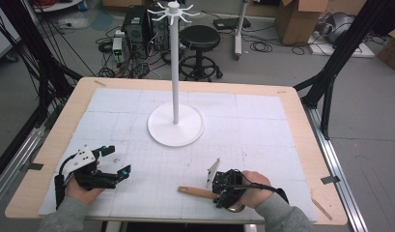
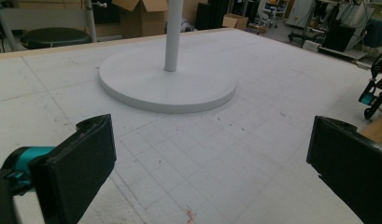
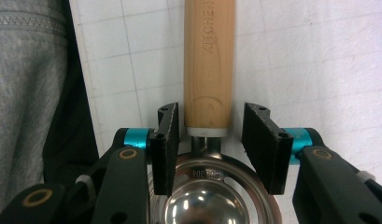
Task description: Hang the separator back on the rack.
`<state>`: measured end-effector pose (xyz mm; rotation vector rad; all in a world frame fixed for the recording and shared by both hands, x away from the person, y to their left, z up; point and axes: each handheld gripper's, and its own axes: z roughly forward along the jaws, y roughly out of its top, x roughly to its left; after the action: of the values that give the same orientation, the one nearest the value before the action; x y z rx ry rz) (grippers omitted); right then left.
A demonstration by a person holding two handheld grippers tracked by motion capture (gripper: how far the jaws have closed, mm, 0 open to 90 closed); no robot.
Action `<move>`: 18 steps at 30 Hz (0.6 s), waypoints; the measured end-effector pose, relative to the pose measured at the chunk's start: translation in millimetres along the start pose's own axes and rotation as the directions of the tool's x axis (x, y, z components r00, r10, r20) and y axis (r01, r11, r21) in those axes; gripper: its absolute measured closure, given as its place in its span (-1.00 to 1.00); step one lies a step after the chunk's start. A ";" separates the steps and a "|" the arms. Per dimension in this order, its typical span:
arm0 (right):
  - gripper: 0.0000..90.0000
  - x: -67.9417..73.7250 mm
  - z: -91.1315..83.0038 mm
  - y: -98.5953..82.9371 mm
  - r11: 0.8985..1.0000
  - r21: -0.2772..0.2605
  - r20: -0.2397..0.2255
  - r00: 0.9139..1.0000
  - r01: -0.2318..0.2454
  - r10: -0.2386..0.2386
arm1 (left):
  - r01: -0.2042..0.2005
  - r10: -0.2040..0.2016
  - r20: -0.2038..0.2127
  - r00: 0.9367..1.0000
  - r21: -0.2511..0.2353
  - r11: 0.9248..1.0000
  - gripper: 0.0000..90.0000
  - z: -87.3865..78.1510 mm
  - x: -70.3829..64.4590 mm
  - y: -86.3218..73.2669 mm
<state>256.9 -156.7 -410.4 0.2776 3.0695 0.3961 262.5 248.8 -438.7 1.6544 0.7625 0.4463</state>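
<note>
A utensil with a light wooden handle (image 1: 197,192) and a shiny metal bowl (image 3: 207,205) lies on the white gridded mat near the front edge. My right gripper (image 1: 220,195) points down over it. In the right gripper view this gripper (image 3: 212,119) is open, its jaws straddling the handle (image 3: 209,56) at the metal collar, the left pad almost touching and the right pad apart. My left gripper (image 1: 119,160) rests low at the front left, wide open with nothing between its jaws (image 2: 212,140).
A white stand with a round base (image 1: 176,124), a tall pole and a ring of hooks (image 1: 174,12) rises mid-table. The base (image 2: 167,84) lies ahead of the left gripper. The mat sits on a wooden table (image 1: 294,113). A stool, boxes and cables stand beyond.
</note>
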 end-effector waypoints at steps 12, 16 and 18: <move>0.33 7.3 -0.6 3.9 0.999 0.028 0.033 0.999 0.018 -0.019 | 0.000 0.000 0.000 1.000 -0.001 1.000 -0.96 0.2 -0.2 0.0; 0.37 10.0 -0.6 5.4 0.999 0.038 0.043 0.999 0.021 -0.023 | 0.001 -0.001 0.001 1.000 0.000 1.000 -0.96 0.4 0.2 0.1; 0.37 10.4 -0.6 5.6 0.999 0.041 0.042 0.999 0.021 -0.023 | 0.001 -0.001 0.001 1.000 0.000 1.000 -0.96 0.5 0.2 0.1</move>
<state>247.6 -149.6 -408.5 0.2496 3.0390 0.3233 262.9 248.6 -438.7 1.6545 0.7623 0.4442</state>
